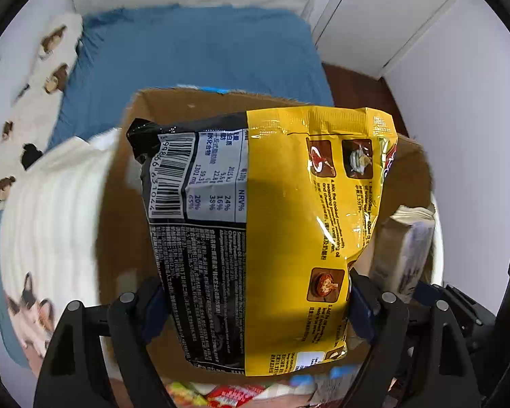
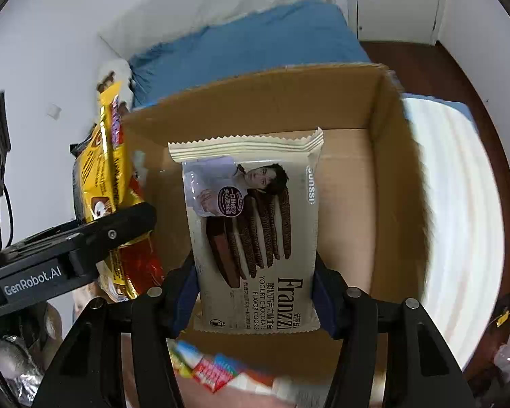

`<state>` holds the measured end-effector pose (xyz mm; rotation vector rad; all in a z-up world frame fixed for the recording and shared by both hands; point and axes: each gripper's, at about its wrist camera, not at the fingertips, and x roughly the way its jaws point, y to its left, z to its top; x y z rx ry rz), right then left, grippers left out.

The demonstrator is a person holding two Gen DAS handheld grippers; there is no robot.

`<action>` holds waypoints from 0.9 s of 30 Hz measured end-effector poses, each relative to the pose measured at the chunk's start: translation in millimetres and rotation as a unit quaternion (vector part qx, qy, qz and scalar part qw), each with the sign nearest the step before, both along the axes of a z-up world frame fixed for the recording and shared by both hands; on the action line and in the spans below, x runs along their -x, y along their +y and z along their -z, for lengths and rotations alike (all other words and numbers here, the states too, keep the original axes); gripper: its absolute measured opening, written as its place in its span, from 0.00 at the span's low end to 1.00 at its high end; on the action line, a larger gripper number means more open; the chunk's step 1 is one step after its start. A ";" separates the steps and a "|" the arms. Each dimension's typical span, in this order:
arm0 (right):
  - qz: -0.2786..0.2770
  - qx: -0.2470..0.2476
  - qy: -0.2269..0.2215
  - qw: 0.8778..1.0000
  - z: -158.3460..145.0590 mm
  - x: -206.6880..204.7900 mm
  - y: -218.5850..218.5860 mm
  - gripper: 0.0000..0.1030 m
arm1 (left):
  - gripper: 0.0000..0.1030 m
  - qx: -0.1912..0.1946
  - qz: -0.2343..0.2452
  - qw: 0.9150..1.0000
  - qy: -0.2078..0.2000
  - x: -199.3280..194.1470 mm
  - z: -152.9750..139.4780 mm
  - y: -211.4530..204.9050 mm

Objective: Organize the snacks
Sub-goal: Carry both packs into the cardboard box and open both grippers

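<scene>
My left gripper (image 1: 255, 301) is clamped on a glossy yellow-and-black plastic noodle packet (image 1: 282, 224), back side up w/ barcode and cooking pics showing; the blue pads (image 1: 358, 309) press its lower edges from both sides. My right gripper (image 2: 255, 289) is clamped on a cream-coloured flat cookie pack w/ chocolate sandwich biscuits printed on it (image 2: 255, 224), pads squeezing both long sides near the bottom end. Both packs hang over an open brown cardboard box (image 2: 387, 183), which sits on a white ribbed blanket (image 2: 459, 204) on a bed w/ a blue sheet (image 1: 193, 54). In the right wrist view the noodle packet (image 2: 102, 176) shows edge-on at the box's left wall, w/ the left gripper's black body just beside it; in the left wrist view the cookie pack (image 1: 404, 251) shows at the right, inside the box outline. Near the bottom edge of both views lie blurred colourful snack wrappers (image 2: 214, 370), red, blue and yellow; can't tell if they're in the box or just by it. White cupboard doors (image 1: 384, 20) stand past the bed.
</scene>
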<state>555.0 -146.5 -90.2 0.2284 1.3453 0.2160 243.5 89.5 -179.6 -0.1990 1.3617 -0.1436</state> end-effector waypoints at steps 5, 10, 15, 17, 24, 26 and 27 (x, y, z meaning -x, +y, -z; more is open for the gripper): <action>-0.008 0.021 0.027 0.999 35.6 -40.9 9.0 0.59 | 0.82 -0.010 0.015 0.999 0.042 -36.6 62.3 2.6; -0.014 0.039 0.046 0.998 61.3 -59.6 17.0 0.59 | 0.82 -0.037 0.038 0.996 0.067 -50.9 95.4 10.2; -0.019 0.045 0.056 0.997 76.2 -71.4 23.2 0.64 | 0.83 -0.036 0.051 0.994 0.090 -44.6 112.5 15.2; -0.025 0.054 0.064 0.996 81.4 -74.7 25.4 0.89 | 0.85 -0.044 0.047 0.994 0.084 -44.5 119.7 23.1; -0.017 0.053 0.060 0.997 77.5 -68.8 18.0 0.95 | 0.95 -0.022 0.025 0.997 0.070 -39.7 129.9 50.2; -0.016 0.053 0.055 0.997 78.6 -62.5 14.5 0.95 | 0.95 -0.018 0.020 0.998 0.061 -41.2 123.2 62.1; -0.017 0.055 0.052 0.997 82.5 -61.5 12.0 0.95 | 0.95 -0.015 0.020 0.998 0.053 -46.0 121.6 65.2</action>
